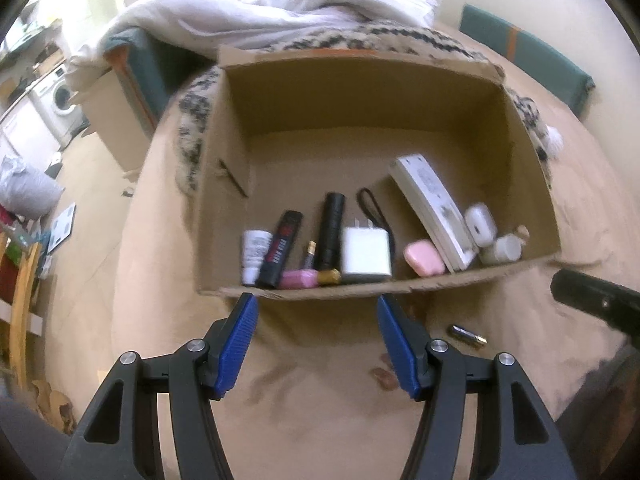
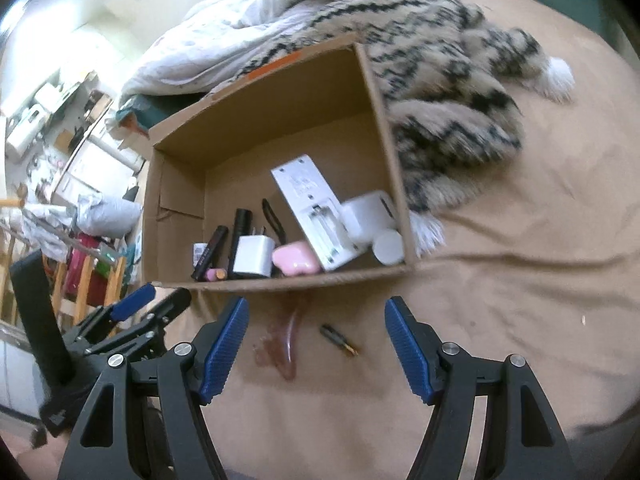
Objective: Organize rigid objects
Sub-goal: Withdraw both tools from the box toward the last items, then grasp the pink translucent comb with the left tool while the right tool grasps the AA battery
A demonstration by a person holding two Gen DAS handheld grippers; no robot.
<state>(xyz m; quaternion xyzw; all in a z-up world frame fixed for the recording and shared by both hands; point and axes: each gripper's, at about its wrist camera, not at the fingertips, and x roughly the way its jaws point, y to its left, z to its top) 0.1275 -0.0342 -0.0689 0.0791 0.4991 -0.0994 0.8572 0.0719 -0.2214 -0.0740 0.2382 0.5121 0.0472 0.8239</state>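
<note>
An open cardboard box [image 1: 400,96] [image 2: 372,84] lies on a tan bedsheet. Along its near wall lie a white charger [image 1: 366,256] [image 2: 254,256], a black flashlight [image 1: 331,232], a white remote [image 1: 434,208] [image 2: 314,208], a pink case [image 1: 424,258] [image 2: 294,262], a black-red tube [image 1: 280,248], a white tube [image 1: 254,254], pink lipstick [image 1: 308,278] and small white containers [image 1: 482,224]. A small dark battery-like cylinder [image 1: 468,334] [image 2: 339,340] lies on the sheet outside the box. My left gripper [image 1: 316,344] is open and empty before the box. My right gripper [image 2: 316,348] is open and empty, with the cylinder between its fingers' line.
A striped furry blanket [image 2: 448,92] and a white duvet [image 1: 260,4] lie behind the box. A reddish stain [image 2: 284,344] marks the sheet. The left gripper shows at the left of the right wrist view [image 2: 140,312]. Room clutter and a washing machine [image 1: 60,100] are beyond the bed's left edge.
</note>
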